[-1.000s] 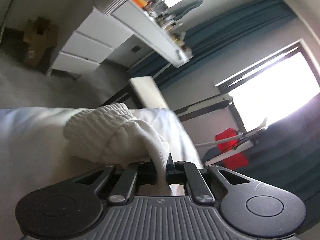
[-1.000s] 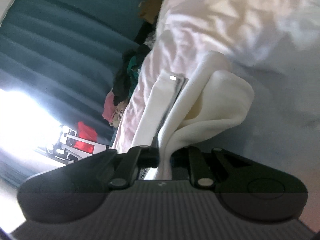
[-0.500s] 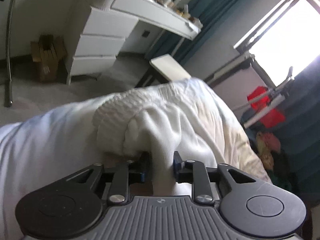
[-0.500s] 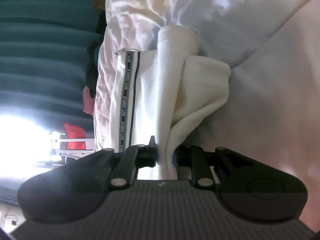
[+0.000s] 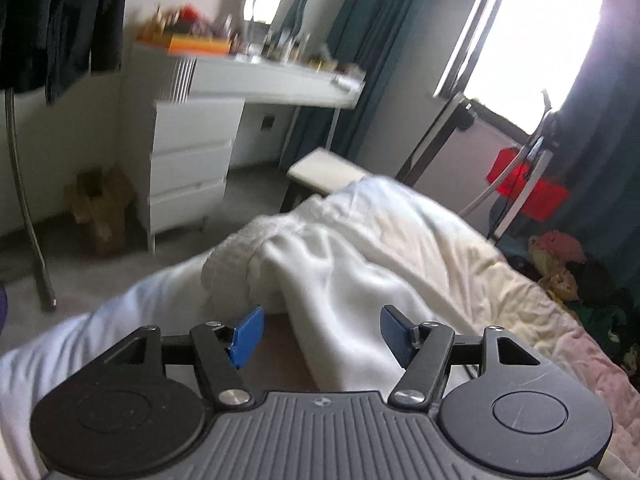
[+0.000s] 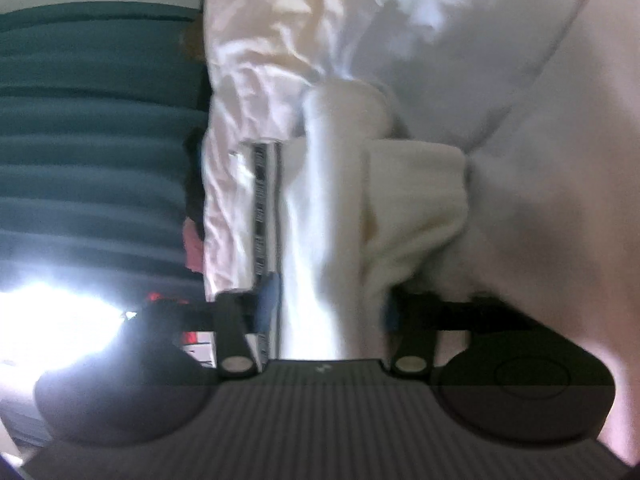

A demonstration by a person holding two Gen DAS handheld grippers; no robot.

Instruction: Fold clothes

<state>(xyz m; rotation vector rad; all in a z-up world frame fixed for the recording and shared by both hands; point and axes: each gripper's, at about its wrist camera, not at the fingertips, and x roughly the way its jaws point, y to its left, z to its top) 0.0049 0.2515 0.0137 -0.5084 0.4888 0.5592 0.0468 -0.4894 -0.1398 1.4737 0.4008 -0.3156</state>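
White trousers lay on the bed, laid flat for folding. Left gripper fingers apart, straddling loose cloth. Right gripper fingers also apart around fabric, gripping nothing.

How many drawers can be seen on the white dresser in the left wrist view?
3, stacked on the white dresser: top, middle, bottom. None appears hidden, though the picture is blurred.
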